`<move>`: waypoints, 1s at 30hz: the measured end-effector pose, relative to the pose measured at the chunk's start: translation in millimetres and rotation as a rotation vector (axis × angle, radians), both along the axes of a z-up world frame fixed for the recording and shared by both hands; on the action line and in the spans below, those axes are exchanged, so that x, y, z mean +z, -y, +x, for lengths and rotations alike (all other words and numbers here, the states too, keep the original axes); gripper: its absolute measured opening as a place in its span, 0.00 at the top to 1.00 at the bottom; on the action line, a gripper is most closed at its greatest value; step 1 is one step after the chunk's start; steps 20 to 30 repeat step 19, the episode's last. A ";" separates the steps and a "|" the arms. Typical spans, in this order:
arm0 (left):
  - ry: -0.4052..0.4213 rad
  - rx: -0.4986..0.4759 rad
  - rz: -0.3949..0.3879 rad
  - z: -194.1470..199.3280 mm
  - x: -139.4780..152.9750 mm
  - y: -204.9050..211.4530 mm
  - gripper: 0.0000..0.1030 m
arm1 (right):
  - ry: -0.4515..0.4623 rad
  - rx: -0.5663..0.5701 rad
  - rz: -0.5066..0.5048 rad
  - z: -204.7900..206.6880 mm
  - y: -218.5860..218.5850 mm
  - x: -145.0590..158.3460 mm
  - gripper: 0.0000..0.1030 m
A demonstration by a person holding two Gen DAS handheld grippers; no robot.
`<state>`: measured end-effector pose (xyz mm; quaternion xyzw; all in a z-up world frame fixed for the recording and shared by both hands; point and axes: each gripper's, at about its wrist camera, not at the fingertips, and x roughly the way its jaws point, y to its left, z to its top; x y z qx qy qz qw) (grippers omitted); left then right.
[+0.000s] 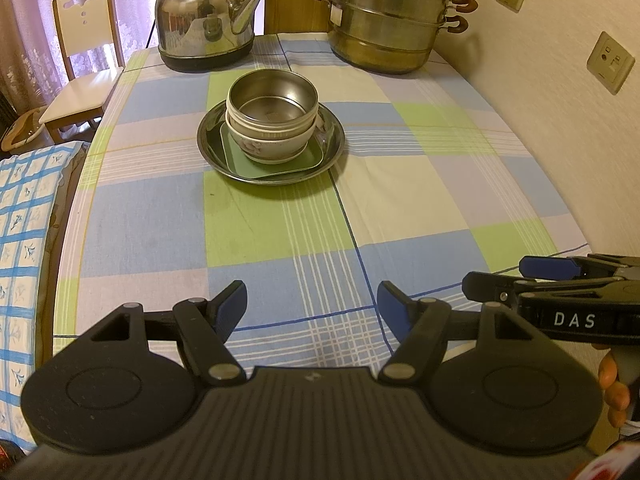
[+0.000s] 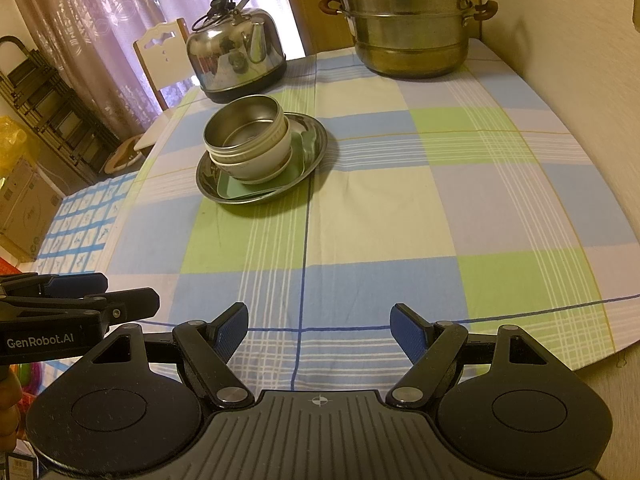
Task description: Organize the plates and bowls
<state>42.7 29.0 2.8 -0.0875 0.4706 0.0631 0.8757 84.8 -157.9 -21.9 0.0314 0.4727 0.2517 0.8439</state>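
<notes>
A steel bowl sits nested in a white ceramic bowl, on a green square plate, on a round steel plate, mid-table. The same stack shows in the right wrist view: steel bowl, white bowl, green plate, steel plate. My left gripper is open and empty near the table's front edge. My right gripper is open and empty, beside it; it shows at the right of the left wrist view.
A steel kettle and a stacked steel steamer pot stand at the table's back. A white chair is at the far left. A wall with sockets runs along the right. A checked tablecloth covers the table.
</notes>
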 end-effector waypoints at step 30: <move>0.002 -0.012 -0.012 -2.6 -3.1 -7.8 0.32 | -0.003 -0.009 -0.004 -0.3 -7.2 -2.4 0.24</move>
